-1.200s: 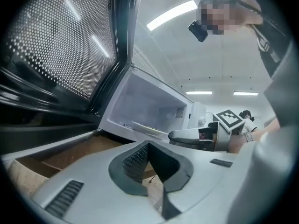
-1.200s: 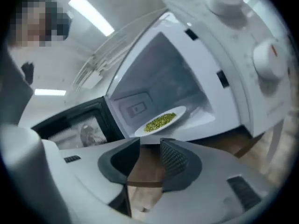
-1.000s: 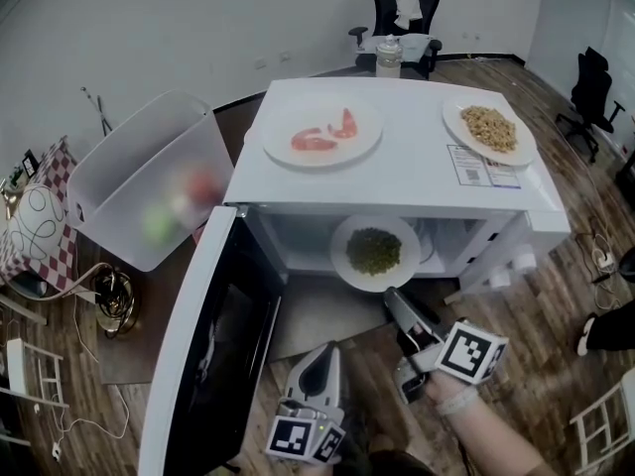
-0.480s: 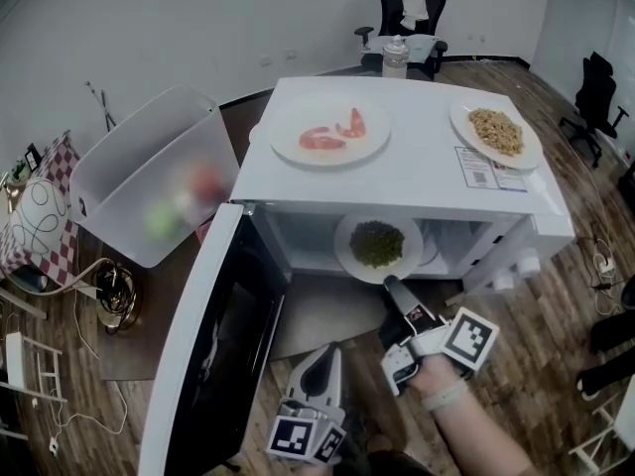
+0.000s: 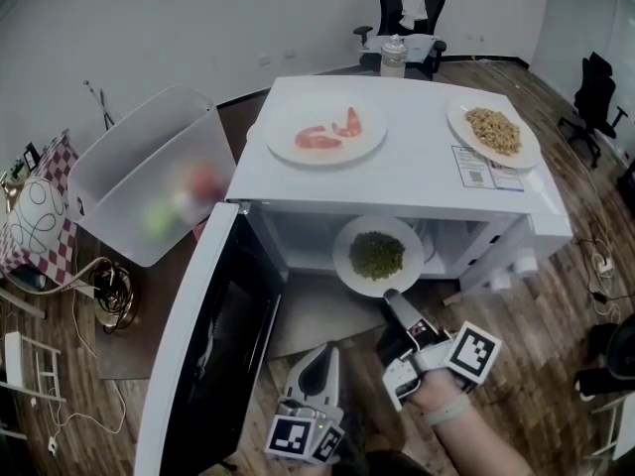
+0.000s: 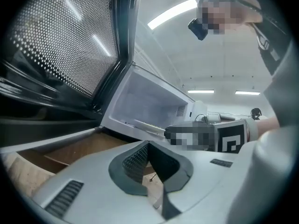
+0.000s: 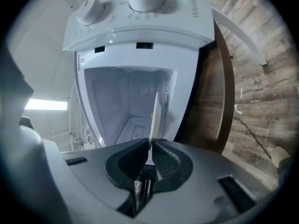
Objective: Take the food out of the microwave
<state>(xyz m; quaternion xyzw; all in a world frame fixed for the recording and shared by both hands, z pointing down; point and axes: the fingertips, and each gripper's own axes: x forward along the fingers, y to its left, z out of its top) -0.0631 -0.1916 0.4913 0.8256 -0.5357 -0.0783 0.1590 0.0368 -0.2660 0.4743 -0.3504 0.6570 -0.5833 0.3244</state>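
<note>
A white plate of green food (image 5: 377, 256) sticks halfway out of the open white microwave (image 5: 397, 181). My right gripper (image 5: 393, 298) reaches its near rim. In the right gripper view the plate (image 7: 154, 115) shows edge-on as a thin white line running into my right gripper (image 7: 150, 147), whose jaws are closing with the pads on that rim. My left gripper (image 5: 324, 353) hangs lower left, in front of the door, shut and holding nothing. In the left gripper view my left gripper (image 6: 148, 145) points at the microwave's cavity (image 6: 149, 104).
The microwave door (image 5: 213, 335) stands open to the left. On the microwave's top sit a plate of shrimp (image 5: 325, 130) and a plate of brown food (image 5: 493, 132). A clear plastic bin (image 5: 149, 177) stands at the left. Office chairs (image 5: 409, 3) are behind.
My right gripper has rolled and its jaws have come together onto the plate's near rim. The left gripper and the plate have stayed in place.
</note>
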